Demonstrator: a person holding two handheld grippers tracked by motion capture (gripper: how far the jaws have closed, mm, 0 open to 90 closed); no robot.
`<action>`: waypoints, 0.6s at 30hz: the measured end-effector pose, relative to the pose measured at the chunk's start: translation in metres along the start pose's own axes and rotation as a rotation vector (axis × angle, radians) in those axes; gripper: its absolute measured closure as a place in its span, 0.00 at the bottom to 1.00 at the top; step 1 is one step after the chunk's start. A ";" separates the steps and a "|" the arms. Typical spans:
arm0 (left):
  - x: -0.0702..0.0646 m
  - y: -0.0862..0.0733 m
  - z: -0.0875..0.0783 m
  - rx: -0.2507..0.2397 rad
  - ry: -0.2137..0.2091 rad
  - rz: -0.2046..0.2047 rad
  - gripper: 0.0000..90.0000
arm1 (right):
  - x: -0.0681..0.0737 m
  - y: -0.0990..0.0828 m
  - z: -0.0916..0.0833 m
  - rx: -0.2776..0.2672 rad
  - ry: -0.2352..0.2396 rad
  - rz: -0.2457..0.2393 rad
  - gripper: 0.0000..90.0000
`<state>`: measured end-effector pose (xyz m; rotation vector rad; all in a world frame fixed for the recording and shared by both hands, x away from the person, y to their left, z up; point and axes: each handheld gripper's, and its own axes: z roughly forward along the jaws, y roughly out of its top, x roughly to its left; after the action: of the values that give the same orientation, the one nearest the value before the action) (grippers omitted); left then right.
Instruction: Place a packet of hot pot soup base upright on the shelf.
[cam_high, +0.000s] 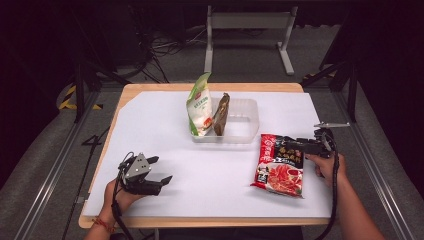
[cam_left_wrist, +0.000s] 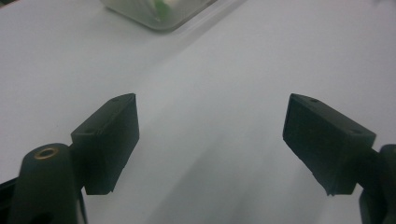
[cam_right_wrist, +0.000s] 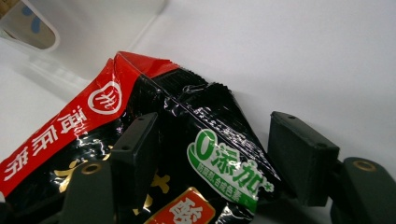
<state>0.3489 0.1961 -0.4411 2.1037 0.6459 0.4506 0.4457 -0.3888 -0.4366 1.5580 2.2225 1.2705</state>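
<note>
a: what is laid out, from the largest thing down?

b: a table (cam_high: 150, 200) covered with white sheeting is seen. toward its far middle a clear plastic tray (cam_high: 245, 122) is set, with a green-and-white pouch (cam_high: 199, 107) and a brown packet (cam_high: 221, 115) stood upright in its left part. the right part of the tray is left bare.

a: and the thing being worked on?

b: a red-and-black snack bag (cam_high: 280, 165) is laid flat on the sheet, just in front of the tray's right corner. its upper right corner is straddled by the right gripper (cam_high: 300, 146). in the right gripper view that crumpled corner (cam_right_wrist: 205, 121) is seen between the jaws, which are held fairly wide; the pads are not yet pressed on it.

a: the other hand?

b: the left gripper (cam_high: 159, 170) is parked low at the near left, well apart from the bag, jaws spread wide with nothing between them.

a: which step is judged to be in hand?

b: the grasp of the bag, probably. the jaws would need to be closed on the corner seal, then the bag lifted and carried to the tray's bare right part, stood beside the packets.
</note>
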 end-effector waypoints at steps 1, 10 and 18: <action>0.000 0.000 0.000 0.000 0.000 0.000 0.22 | 0.000 0.000 0.000 -0.002 -0.003 0.001 0.41; 0.000 0.000 0.001 0.008 0.006 0.006 0.22 | -0.002 -0.001 -0.005 -0.050 0.011 0.016 0.69; 0.002 -0.001 0.000 -0.004 0.012 -0.006 0.22 | -0.006 -0.002 -0.016 -0.094 0.096 0.026 0.88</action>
<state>0.3503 0.1975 -0.4419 2.0964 0.6574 0.4619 0.4379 -0.4022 -0.4302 1.5276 2.1699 1.4644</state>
